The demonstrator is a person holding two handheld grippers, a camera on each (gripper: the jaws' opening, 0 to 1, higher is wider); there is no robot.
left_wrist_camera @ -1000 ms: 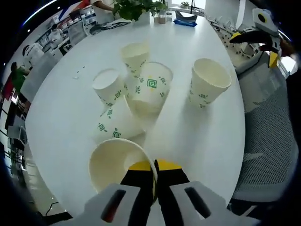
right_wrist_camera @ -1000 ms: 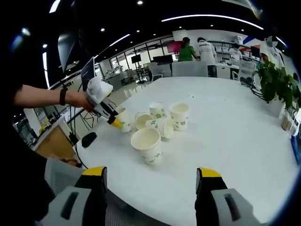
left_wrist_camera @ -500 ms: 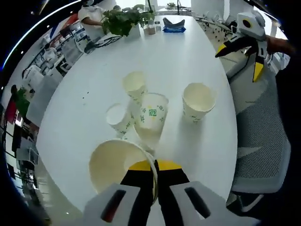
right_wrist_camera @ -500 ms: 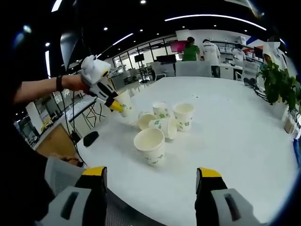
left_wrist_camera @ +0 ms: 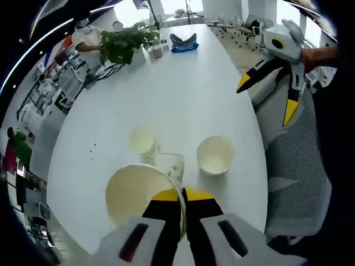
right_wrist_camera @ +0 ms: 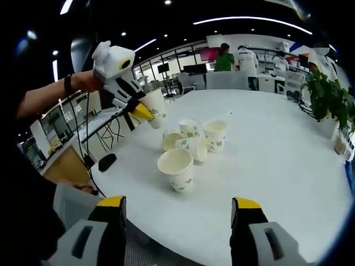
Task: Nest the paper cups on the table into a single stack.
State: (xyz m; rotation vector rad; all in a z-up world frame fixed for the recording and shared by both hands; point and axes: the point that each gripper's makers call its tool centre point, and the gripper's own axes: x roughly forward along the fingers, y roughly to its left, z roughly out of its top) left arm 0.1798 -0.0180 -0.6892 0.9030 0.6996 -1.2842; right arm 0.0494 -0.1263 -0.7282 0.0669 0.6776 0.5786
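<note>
Paper cup (left_wrist_camera: 141, 194) clamped in left gripper (left_wrist_camera: 183, 195) above table (left_wrist_camera: 188, 83); right gripper (right_wrist_camera: 177, 208) gapes; next, lowering into a standing cup (right_wrist_camera: 176, 168).

On the table (right_wrist_camera: 288, 166), one paper cup (right_wrist_camera: 176, 169) stands alone nearest the near edge, with a cluster of cups (right_wrist_camera: 194, 137) just behind it toward the middle.

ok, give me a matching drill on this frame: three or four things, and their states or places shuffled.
Things:
1. left gripper
2. right gripper
3. white paper cup with green print, held in the air
4. potted green plant

States/places:
A. jaws wide apart, holding nothing
B. lifted above the cluster of cups on the white table
C. at the table's far end
D. shut on a cup's rim

Pairs: 1-D, 2-A, 3-B, 4-C
</note>
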